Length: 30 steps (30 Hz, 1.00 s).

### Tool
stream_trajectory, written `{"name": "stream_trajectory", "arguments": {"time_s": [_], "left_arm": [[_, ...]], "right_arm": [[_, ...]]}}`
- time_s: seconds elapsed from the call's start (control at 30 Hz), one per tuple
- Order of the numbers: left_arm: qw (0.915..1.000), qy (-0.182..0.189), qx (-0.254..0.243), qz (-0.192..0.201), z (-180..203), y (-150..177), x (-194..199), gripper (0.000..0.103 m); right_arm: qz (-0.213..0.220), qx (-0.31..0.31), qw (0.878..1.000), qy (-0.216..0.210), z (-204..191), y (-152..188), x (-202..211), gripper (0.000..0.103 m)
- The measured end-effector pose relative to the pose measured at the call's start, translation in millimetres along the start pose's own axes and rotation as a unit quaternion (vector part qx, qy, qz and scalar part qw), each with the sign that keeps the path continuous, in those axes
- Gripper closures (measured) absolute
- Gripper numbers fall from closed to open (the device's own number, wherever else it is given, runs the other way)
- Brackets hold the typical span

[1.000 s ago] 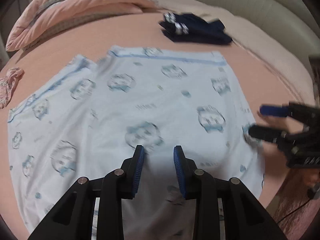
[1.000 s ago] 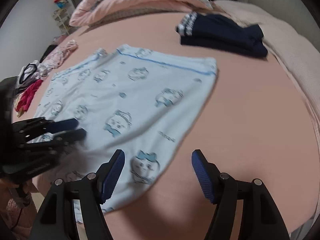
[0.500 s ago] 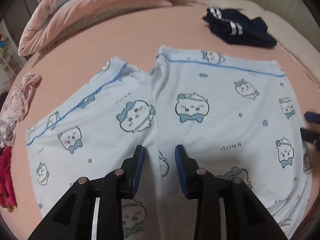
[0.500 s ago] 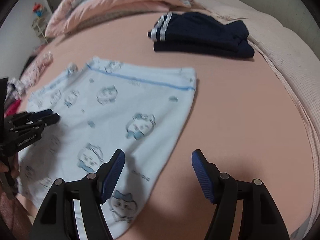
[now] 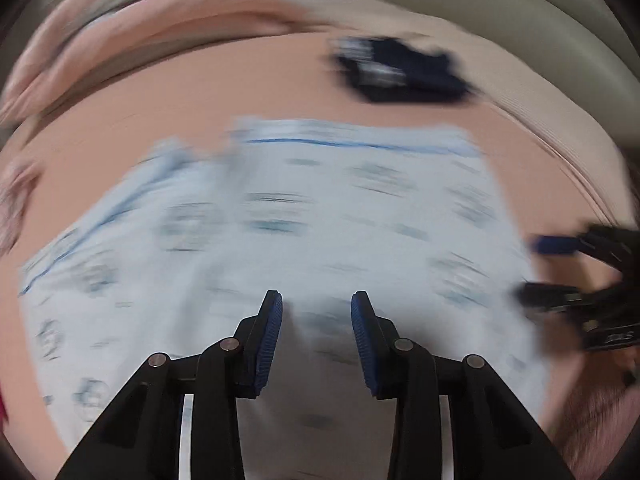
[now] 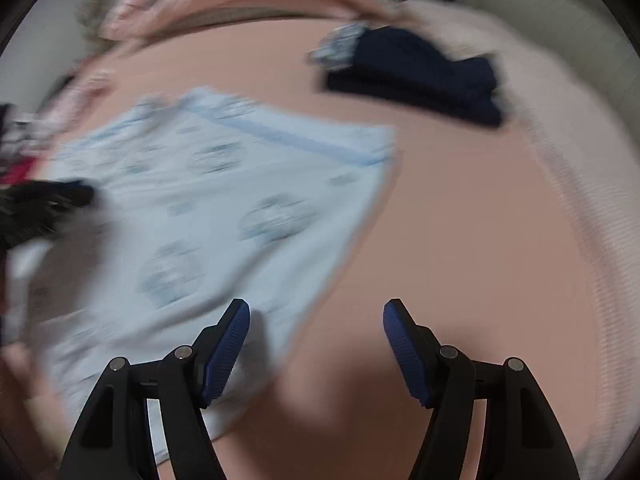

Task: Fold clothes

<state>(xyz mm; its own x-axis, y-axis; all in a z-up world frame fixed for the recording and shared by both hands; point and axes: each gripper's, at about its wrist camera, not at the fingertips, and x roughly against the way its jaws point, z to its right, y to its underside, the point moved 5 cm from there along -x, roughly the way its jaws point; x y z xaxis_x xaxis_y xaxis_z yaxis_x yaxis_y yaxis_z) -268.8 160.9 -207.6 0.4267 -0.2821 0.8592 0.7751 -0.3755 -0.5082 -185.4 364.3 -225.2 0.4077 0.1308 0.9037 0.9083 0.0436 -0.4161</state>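
Observation:
A light blue garment (image 5: 320, 208) with a cartoon print lies spread flat on the pink bedsheet (image 5: 240, 92); both views are motion-blurred. My left gripper (image 5: 316, 300) hovers over its near middle, jaws a little apart, with the cloth lying beneath them and nothing pinched. The right gripper (image 6: 316, 308) stands wide open over the garment's (image 6: 224, 200) near right edge, its left finger above the cloth and its right finger above bare sheet. Each gripper shows in the other's view: the right gripper (image 5: 548, 268) at the garment's right side, the left gripper (image 6: 76, 192) at its left.
A folded dark navy garment (image 5: 404, 72) (image 6: 420, 76) lies at the far right of the bed. A pink quilt (image 5: 160, 40) is bunched along the far edge. Loose clothes (image 6: 16, 148) lie off to the left. A pale blanket (image 6: 580, 160) runs down the right side.
The left wrist view swung left over the garment half a second ago and has swung back right. The garment still lies flat. Neither gripper's jaws visibly changed.

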Motion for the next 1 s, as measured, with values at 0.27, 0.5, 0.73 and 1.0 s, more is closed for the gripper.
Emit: {"name": "stream_trajectory", "arguments": {"time_s": [0.27, 0.5, 0.73, 1.0], "left_arm": [[0.9931, -0.106, -0.010, -0.050, -37, 17, -3, 0.058], [0.9995, -0.009, 0.028, -0.010, -22, 7, 27, 0.060], [0.9971, -0.012, -0.062, -0.043, 26, 31, 0, 0.057], [0.9977, -0.039, 0.054, -0.009, -26, 56, 48, 0.058]], "right_arm": [[-0.033, 0.091, 0.995, 0.033, -26, 38, -4, 0.034], [-0.009, 0.040, 0.999, -0.008, -8, 30, 17, 0.034], [-0.030, 0.082, 0.996, 0.015, -20, 20, -10, 0.034], [-0.014, 0.014, 0.998, 0.057, 4, 50, 22, 0.034]]}}
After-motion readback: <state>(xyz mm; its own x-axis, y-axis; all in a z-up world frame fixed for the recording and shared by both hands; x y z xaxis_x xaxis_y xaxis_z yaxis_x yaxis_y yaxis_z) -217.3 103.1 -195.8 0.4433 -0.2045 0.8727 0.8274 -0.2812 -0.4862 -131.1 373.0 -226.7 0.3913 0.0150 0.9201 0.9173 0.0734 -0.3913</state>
